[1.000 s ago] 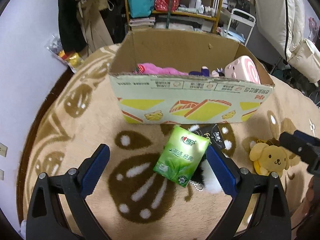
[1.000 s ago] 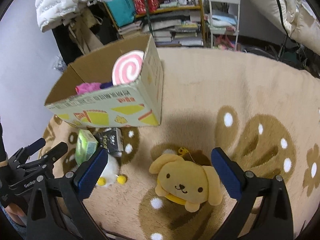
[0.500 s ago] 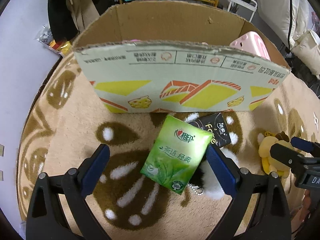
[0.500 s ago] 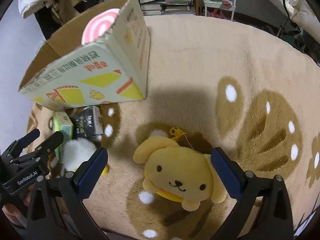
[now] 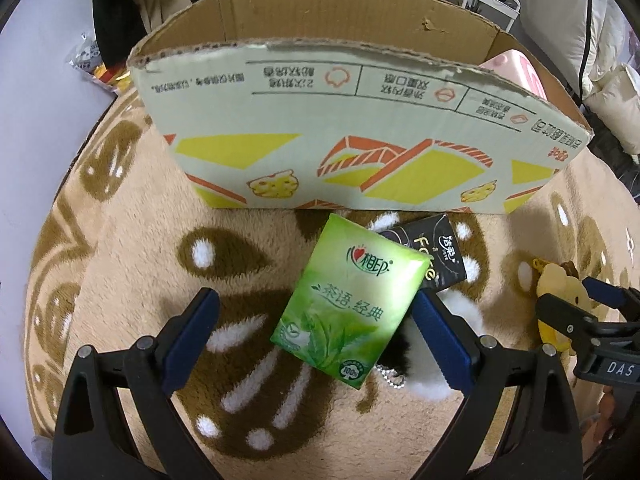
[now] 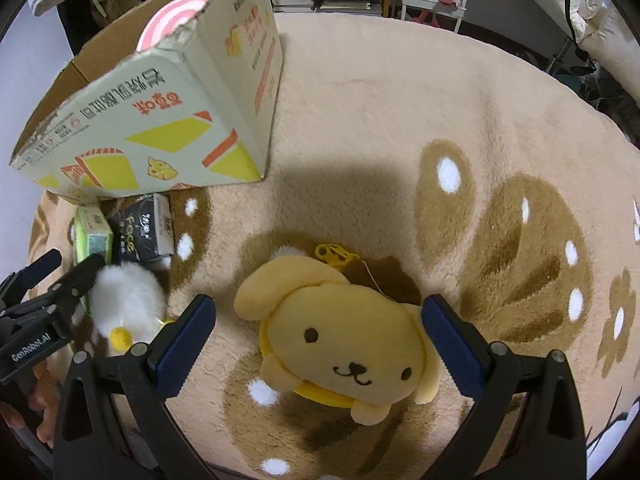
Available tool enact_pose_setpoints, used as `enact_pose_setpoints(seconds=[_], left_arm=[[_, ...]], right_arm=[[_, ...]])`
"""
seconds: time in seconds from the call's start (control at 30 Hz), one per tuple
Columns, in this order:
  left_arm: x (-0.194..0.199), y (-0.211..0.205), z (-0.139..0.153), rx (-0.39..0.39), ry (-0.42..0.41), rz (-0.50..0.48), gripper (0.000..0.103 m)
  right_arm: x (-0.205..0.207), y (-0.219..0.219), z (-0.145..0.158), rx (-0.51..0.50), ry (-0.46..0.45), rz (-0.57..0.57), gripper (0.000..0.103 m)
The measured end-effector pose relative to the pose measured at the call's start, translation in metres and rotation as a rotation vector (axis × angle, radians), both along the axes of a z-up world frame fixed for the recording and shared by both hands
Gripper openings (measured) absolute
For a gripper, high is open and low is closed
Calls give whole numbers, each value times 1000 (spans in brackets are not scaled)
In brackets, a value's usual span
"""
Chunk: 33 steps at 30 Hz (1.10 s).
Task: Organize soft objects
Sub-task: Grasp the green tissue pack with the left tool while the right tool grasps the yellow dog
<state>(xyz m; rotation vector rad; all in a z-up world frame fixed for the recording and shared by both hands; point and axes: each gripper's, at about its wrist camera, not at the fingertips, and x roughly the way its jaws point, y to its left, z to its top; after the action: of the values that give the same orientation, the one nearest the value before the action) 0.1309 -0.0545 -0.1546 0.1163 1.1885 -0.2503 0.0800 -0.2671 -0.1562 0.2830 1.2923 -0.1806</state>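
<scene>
Between the spread fingers of the left gripper, the green tissue pack now sits much nearer than a second ago; the right gripper, likewise apart, has dropped to straddle the yellow dog plush on the rug. Both look poised to clamp. Just beyond lie the black tissue pack and white fluffy toy, then the cardboard box, holding the pink swirl cushion.
</scene>
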Motion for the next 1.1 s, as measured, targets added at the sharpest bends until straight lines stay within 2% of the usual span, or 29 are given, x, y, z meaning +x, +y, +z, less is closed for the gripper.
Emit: enact_pose_setpoints(seconds=[0.17, 0.23, 0.3, 0.37, 0.53, 0.6, 0.87, 1.1], left_arm=[[2, 6, -7, -25, 23, 3, 88], [2, 7, -9, -37, 32, 8, 82], [3, 10, -13, -62, 51, 16, 72], [3, 13, -16, -74, 65, 22, 67], [3, 16, -20, -69, 57, 22, 66], [3, 17, -21, -70, 57, 24, 66], [-7, 12, -10, -55, 36, 44, 65], [-9, 23, 2, -61, 20, 87, 65]], right_arm=[[-5, -3, -6, 3, 2, -14, 103], [-7, -5, -12, -5, 24, -21, 103], [-5, -5, -16, -13, 38, -30, 103], [-6, -5, -17, -14, 39, -39, 103], [-14, -5, -20, -53, 44, -29, 93], [-16, -5, -19, -64, 41, -30, 82], [-22, -27, -14, -46, -1, -52, 74], [-20, -21, -1, -89, -20, -36, 69]])
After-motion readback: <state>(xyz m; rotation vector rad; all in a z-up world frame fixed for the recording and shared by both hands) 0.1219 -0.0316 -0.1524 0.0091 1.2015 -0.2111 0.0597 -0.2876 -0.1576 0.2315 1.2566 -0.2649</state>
